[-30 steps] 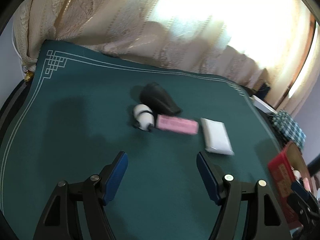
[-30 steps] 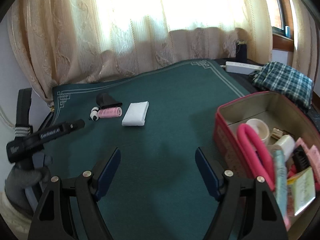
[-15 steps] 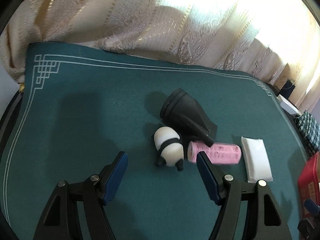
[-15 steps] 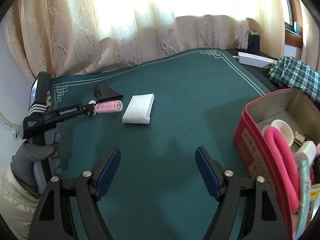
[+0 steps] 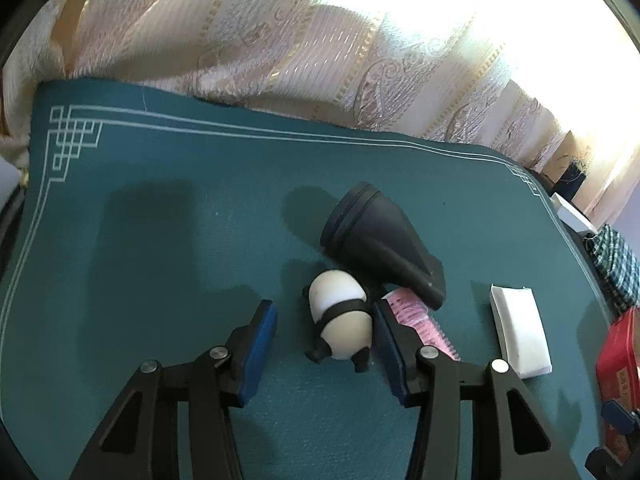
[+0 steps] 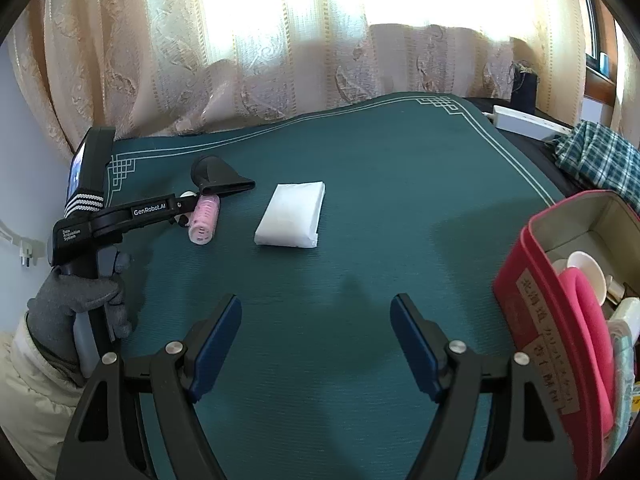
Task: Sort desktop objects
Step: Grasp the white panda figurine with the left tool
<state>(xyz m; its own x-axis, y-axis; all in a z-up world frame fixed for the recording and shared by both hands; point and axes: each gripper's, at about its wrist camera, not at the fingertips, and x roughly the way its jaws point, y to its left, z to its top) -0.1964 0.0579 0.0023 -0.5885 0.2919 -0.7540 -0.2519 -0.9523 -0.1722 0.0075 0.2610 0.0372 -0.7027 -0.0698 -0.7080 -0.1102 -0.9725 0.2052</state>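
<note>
The panda figurine (image 5: 342,320) is bracketed by the spread fingers of the left gripper (image 5: 324,330) on the green mat (image 5: 160,240); the right finger is positioned between figurine and pink roller (image 5: 424,320).

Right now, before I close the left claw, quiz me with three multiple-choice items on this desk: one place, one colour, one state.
1. The panda toy lies:
A. between the left claw's fingers
B. inside the red box
C. on the white packet

2. The hair roller is:
A. green
B. pink
C. yellow

3. The right claw is:
A. shut on the packet
B. shut on nothing
C. open, holding nothing

Answers: 1 A, the left wrist view shows it between the blue pads; 2 B, pink in both views; 3 C, its fingers stand wide apart over bare mat.
</note>
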